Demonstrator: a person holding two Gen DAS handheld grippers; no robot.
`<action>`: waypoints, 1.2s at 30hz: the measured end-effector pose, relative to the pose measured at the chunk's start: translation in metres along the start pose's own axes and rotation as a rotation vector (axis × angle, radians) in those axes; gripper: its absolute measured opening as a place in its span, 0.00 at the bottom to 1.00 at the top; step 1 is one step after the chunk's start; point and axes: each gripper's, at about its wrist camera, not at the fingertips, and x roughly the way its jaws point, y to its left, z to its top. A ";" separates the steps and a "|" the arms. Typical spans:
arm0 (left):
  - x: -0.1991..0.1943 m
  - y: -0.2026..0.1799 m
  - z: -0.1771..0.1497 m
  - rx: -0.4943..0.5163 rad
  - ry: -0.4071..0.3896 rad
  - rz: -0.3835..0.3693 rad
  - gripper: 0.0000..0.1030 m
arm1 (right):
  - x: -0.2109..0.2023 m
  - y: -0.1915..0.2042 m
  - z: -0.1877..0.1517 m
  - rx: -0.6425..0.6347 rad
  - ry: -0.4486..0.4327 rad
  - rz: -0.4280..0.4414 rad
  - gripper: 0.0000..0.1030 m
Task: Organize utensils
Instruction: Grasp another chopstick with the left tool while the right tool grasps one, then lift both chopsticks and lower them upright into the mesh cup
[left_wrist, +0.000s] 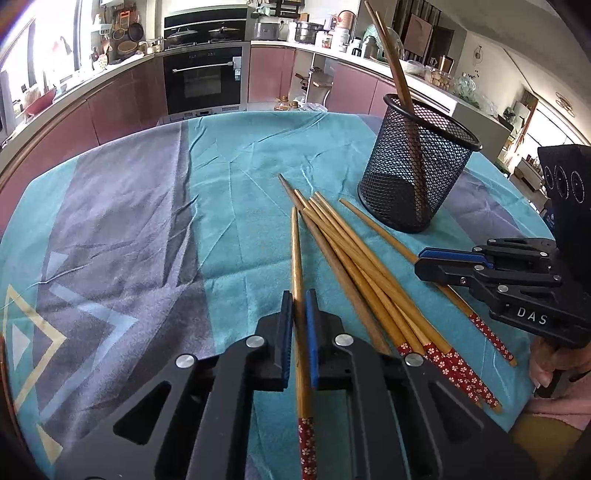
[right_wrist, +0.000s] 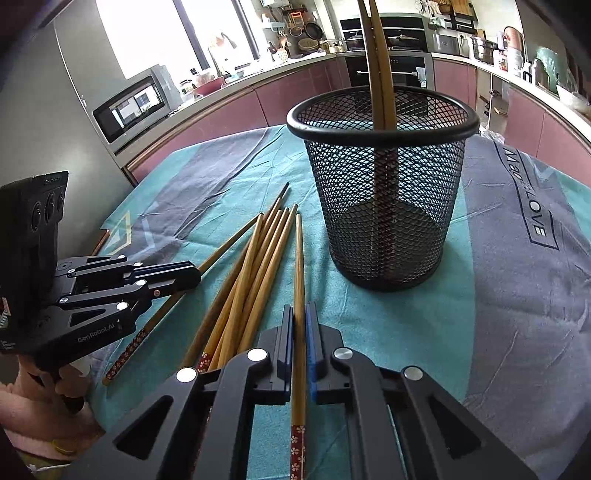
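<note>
mesh cup (right_wrist: 384, 206), two chopsticks (right_wrist: 382, 92) upright inside

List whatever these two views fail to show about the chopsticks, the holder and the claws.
- Left wrist view: the patterned end of the chopstick in the left claw runs off the bottom edge.
- Right wrist view: the tops of the two chopsticks standing in the mesh holder are cut off by the top edge.
- Right wrist view: the right claw hides part of the loose pile.
</note>
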 end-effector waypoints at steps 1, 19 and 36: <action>-0.002 0.001 0.000 -0.002 -0.004 -0.001 0.07 | -0.002 0.000 -0.001 -0.001 -0.004 0.003 0.06; -0.081 -0.003 0.033 0.003 -0.177 -0.236 0.07 | -0.070 0.004 0.015 -0.009 -0.184 0.139 0.05; -0.126 -0.016 0.086 0.008 -0.360 -0.339 0.07 | -0.124 -0.013 0.051 -0.017 -0.368 0.142 0.05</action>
